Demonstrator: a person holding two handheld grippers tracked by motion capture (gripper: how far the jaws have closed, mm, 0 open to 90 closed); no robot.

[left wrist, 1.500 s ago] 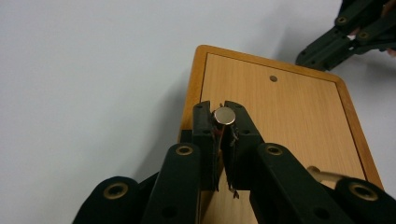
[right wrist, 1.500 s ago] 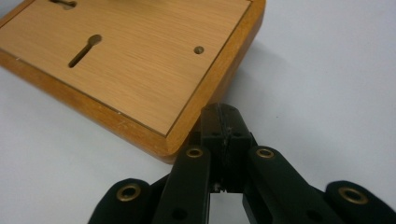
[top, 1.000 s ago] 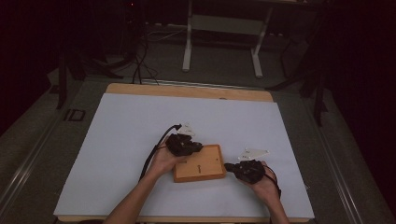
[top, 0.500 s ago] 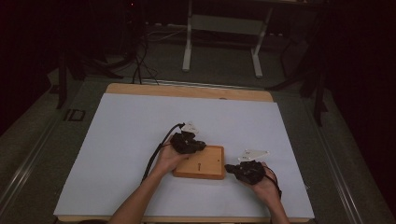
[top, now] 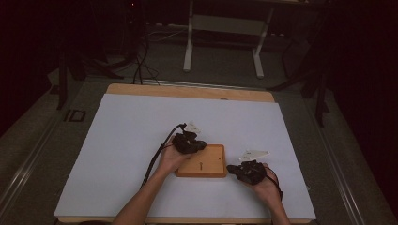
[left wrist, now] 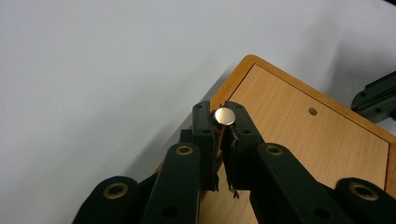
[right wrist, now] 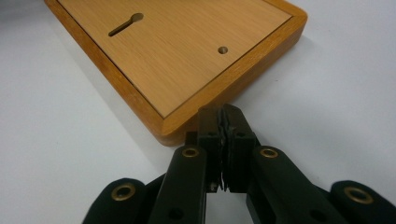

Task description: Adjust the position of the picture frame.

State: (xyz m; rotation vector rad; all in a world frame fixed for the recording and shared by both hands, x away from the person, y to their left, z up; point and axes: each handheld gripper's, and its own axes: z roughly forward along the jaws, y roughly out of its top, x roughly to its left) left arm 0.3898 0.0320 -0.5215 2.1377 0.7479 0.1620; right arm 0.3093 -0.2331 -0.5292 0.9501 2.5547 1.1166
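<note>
- Wooden board (top: pixel 202 161) lies flat near the front of the white table (top: pixel 117 140), between the two grippers.
- Left gripper (left wrist: pixel 223 122), above the board's left corner, pinches a small round metal disc (left wrist: pixel 224 115).
- Right gripper (right wrist: pixel 223 122) is closed and empty at the board's right corner.

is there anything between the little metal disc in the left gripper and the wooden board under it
Nothing visible. The left gripper pinches the round metal disc at its jaw tips, over a corner of the wooden board, whose panel lies bare. The right gripper sits shut at another corner.
</note>
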